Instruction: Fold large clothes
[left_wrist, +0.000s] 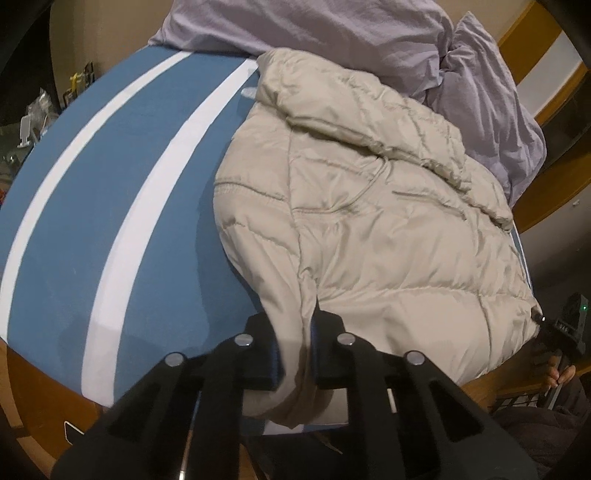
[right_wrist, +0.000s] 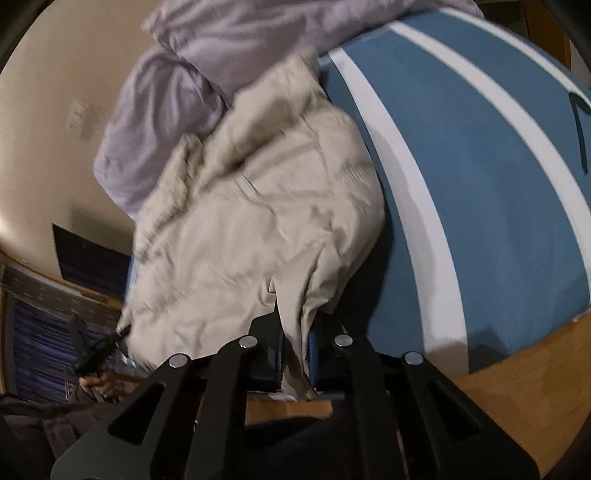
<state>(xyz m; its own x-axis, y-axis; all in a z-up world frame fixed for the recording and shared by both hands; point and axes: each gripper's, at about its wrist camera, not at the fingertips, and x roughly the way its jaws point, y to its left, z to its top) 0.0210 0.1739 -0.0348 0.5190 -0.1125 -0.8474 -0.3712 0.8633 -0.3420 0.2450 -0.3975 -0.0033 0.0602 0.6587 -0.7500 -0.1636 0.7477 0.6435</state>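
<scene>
Both my grippers pinched on the jacket's near hem, one at each corner.

My left gripper (left_wrist: 295, 354) is closed on a fold of the beige puffer jacket (left_wrist: 369, 221); my right gripper (right_wrist: 295, 354) is clamped on its other near corner. The jacket lies rumpled on the blue striped mat (left_wrist: 147, 221), its far end against the lilac bedding (left_wrist: 480, 92). I judge the folding barely begun: no neat fold shows yet.

Both tools are matte black plastic: the left gripper (left_wrist: 295, 354) and right gripper (right_wrist: 295, 354) show slotted linkage arms, four round silver pivot pins behind the fingertips, blue inner pads.
</scene>
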